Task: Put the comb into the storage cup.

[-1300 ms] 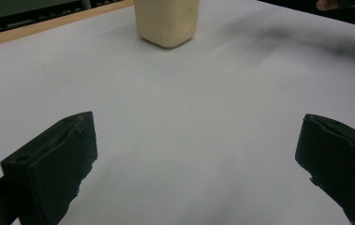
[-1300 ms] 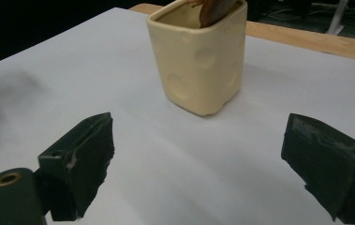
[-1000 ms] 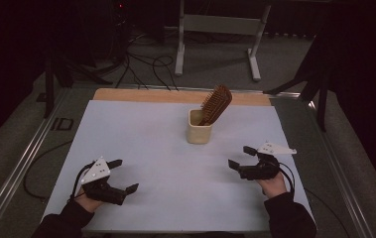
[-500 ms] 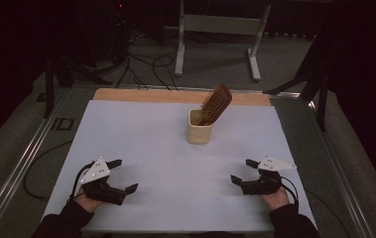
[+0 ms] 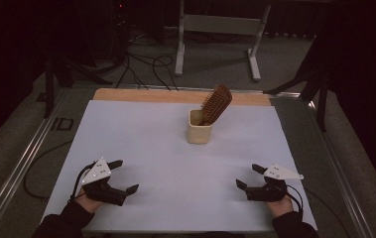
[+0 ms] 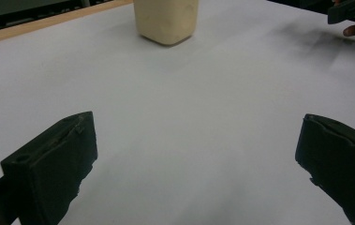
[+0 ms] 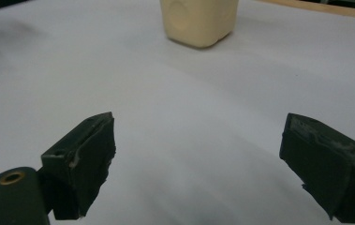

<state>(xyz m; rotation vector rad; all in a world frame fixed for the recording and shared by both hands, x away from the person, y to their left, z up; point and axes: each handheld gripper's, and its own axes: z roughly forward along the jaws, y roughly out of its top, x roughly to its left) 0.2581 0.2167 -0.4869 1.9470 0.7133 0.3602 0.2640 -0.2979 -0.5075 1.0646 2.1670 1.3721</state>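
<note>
Partly cropped cup (image 6: 166,21), hairbrush handle (image 5: 206,119) inside.

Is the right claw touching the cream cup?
Apart. The high view shows bare white table between the right claw and the cream cup, which holds the wooden brush.

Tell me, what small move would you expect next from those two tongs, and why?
Probably one of them, likely the right tongs, should reach forward toward the wooden hairbrush that leans in the cream cup. Both the right and the left tongs are open and hold nothing, low at the near edge of the white table, and the cup stands well ahead of them.
</note>
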